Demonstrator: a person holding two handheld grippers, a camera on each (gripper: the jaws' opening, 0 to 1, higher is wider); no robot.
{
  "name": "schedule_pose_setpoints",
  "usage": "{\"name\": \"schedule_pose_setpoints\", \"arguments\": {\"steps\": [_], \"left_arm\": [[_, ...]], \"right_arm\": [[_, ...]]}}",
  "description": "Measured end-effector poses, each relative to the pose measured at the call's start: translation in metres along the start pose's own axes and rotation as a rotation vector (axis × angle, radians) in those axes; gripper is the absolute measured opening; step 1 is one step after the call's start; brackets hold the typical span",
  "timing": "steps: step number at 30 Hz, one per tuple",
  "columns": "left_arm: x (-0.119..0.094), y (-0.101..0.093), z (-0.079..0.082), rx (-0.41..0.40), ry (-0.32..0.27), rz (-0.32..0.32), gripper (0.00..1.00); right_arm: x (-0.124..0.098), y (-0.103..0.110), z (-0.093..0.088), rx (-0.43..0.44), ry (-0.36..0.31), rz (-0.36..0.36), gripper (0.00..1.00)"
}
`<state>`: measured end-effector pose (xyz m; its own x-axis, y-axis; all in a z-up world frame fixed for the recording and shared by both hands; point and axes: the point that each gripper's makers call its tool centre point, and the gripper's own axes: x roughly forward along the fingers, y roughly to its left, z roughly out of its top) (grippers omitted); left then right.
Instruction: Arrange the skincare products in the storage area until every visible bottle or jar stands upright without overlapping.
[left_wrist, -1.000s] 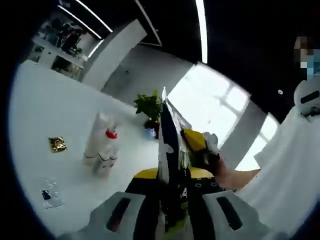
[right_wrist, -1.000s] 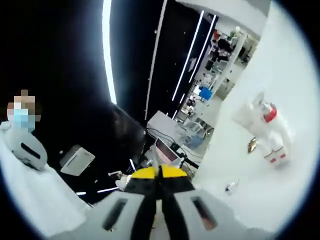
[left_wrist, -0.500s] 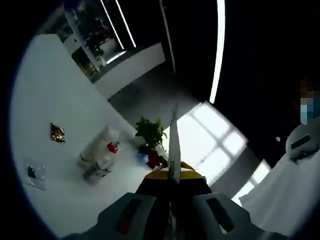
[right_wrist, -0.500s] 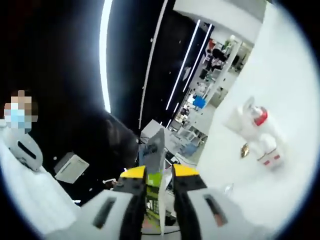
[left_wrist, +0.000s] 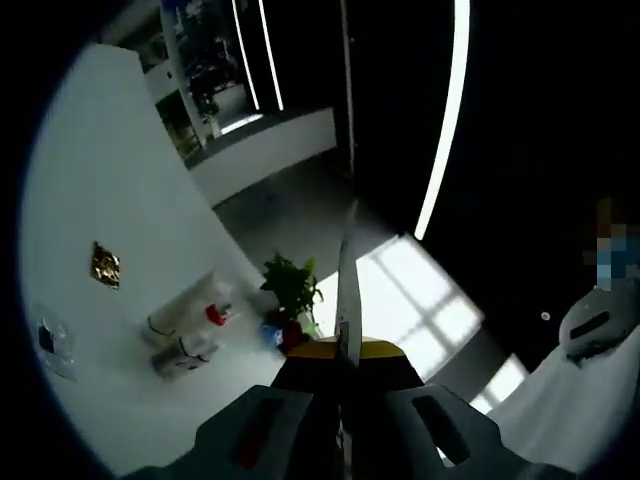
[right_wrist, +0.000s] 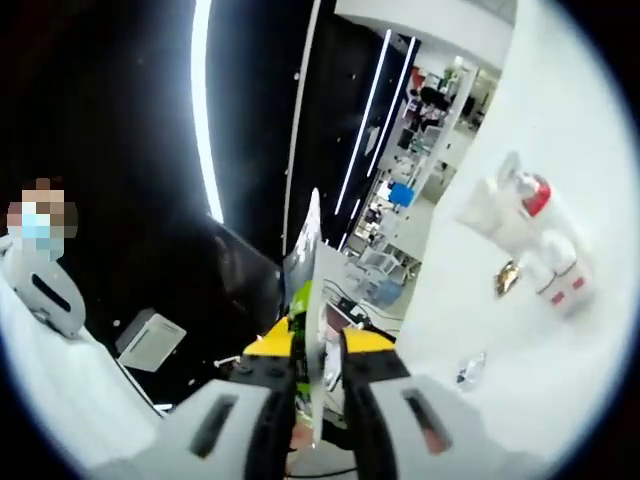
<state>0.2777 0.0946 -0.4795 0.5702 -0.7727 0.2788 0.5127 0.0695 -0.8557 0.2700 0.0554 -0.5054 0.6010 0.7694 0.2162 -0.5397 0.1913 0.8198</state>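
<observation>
A tight cluster of white bottles (left_wrist: 185, 325), one with a red cap (left_wrist: 214, 314), stands on the white table (left_wrist: 100, 180) far ahead of my left gripper (left_wrist: 345, 350). That gripper is shut on a thin flat packet (left_wrist: 347, 280) seen edge on. In the right gripper view the same bottles (right_wrist: 530, 230) stand far off on the table (right_wrist: 560, 120). My right gripper (right_wrist: 312, 340) is shut on a flat packet (right_wrist: 308, 270) with a green and grey print. Whether both grippers hold one packet cannot be told.
A gold sachet (left_wrist: 103, 265) and a clear plastic packet (left_wrist: 50, 345) lie on the table near the bottles; they show again as sachet (right_wrist: 508, 278) and clear packet (right_wrist: 468, 370). A potted plant (left_wrist: 290, 285) stands past the bottles. A person in white (right_wrist: 50, 360) is close by.
The packet in my left gripper has turned from broadside to edge on, and the other gripper has left that view. A packet has come between my right jaws. Both views have rolled.
</observation>
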Motion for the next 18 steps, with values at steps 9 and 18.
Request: {"name": "schedule_pose_setpoints", "arguments": {"steps": [9,18], "left_arm": [[-0.005,0.027,0.008,0.031,-0.027,0.079,0.01],[-0.011,0.036,-0.008,0.129,0.055,0.106,0.16]], "right_arm": [[0.008,0.004,0.001,0.089,-0.02,0.054,0.01],[0.004,-0.005,0.0,0.125,-0.014,0.03,0.01]]}}
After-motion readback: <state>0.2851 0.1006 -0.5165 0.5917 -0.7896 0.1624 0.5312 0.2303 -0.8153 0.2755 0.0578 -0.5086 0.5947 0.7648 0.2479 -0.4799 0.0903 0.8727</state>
